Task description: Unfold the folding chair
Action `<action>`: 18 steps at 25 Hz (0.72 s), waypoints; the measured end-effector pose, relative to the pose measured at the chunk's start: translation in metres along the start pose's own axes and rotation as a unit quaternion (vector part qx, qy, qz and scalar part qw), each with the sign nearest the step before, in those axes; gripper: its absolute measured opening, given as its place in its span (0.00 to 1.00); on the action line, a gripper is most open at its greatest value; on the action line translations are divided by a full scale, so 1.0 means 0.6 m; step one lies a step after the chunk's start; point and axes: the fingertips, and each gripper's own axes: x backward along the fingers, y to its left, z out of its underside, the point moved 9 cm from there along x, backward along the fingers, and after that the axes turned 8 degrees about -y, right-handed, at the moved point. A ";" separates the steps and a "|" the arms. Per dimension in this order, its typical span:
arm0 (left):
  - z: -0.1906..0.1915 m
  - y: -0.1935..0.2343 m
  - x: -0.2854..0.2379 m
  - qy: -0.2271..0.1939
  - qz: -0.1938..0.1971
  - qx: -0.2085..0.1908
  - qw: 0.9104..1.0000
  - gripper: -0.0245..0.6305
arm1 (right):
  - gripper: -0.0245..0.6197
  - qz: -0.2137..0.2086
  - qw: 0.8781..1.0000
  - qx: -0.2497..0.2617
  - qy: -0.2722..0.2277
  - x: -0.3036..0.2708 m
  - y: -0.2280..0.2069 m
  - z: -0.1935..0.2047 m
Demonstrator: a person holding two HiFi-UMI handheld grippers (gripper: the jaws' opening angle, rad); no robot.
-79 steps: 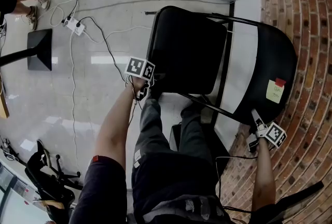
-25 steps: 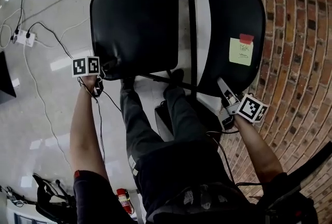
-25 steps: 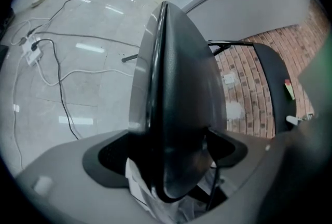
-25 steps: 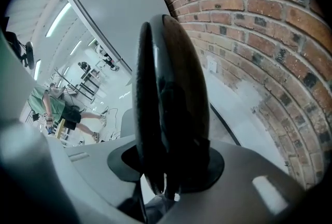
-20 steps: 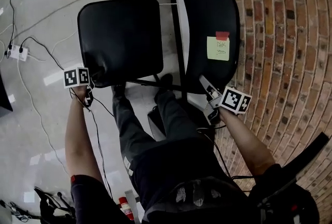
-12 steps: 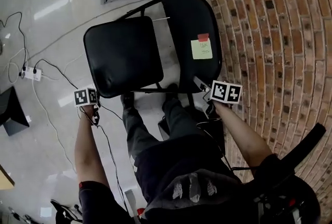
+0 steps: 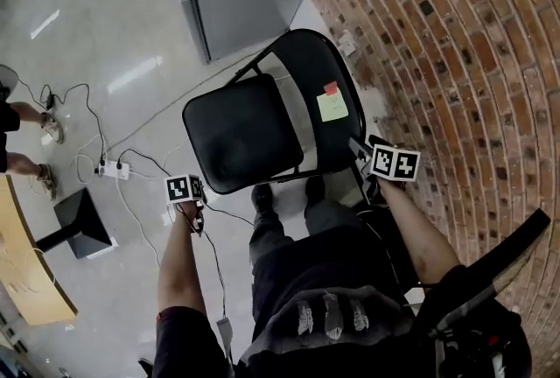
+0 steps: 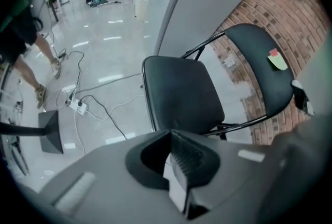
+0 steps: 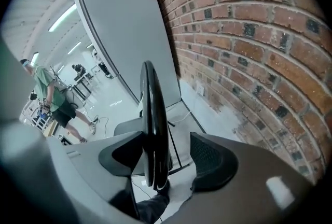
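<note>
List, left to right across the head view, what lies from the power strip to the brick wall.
power strip → left gripper → chair seat → yellow sticky note → right gripper → brick wall

Folding chair [image 7: 245, 131]: one
Sticky note [image 7: 332, 107]: one
Hand-held grippers: two, the left hand-held gripper [image 8: 180, 168] and the right hand-held gripper [image 9: 174, 158]
Power strip [image 7: 115, 168]: one
Black stand base [image 7: 80, 223]: one

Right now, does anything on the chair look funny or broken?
Nothing looks broken. The folding chair stands open by the brick wall. The only odd bit: a yellow sticky note stuck on its backrest.
</note>
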 end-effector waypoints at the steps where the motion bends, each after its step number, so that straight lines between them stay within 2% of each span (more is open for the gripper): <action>1: -0.013 -0.006 0.010 -0.005 -0.011 -0.009 1.000 0.04 | 0.49 -0.003 1.000 0.004 -0.004 0.002 -0.002 -0.003; 4: -0.041 -0.031 0.037 -0.013 -0.034 -0.019 0.999 0.04 | 0.55 -0.013 0.999 0.032 -0.003 0.003 -0.013 -0.006; 7: -0.079 -0.078 0.069 -0.043 -0.031 -0.032 0.998 0.04 | 0.56 -0.038 0.998 0.046 -0.012 0.004 -0.019 -0.017; 11: -0.104 -0.132 0.095 -0.050 -0.052 -0.061 0.996 0.04 | 0.58 -0.062 0.994 0.064 -0.058 0.026 -0.036 -0.046; 13: -0.111 -0.173 0.102 -0.058 -0.047 -0.060 0.995 0.04 | 0.56 -0.078 0.991 0.059 -0.091 0.046 -0.054 -0.069; 15: -0.123 -0.222 0.110 -0.079 -0.029 -0.060 0.995 0.04 | 0.36 -0.110 0.987 0.056 -0.108 0.061 -0.062 -0.089; 16: -0.127 -0.247 0.116 -0.091 -0.021 -0.060 0.994 0.04 | 0.22 -0.125 0.984 0.060 -0.108 0.066 -0.062 -0.097; 17: -0.130 -0.271 0.122 -0.102 -0.015 -0.058 0.993 0.04 | 0.04 -0.138 0.982 0.069 -0.106 0.069 -0.059 -0.104; 18: -0.131 -0.295 0.129 -0.114 -0.011 -0.056 0.992 0.04 | 0.04 -0.149 0.980 0.080 -0.104 0.070 -0.055 -0.109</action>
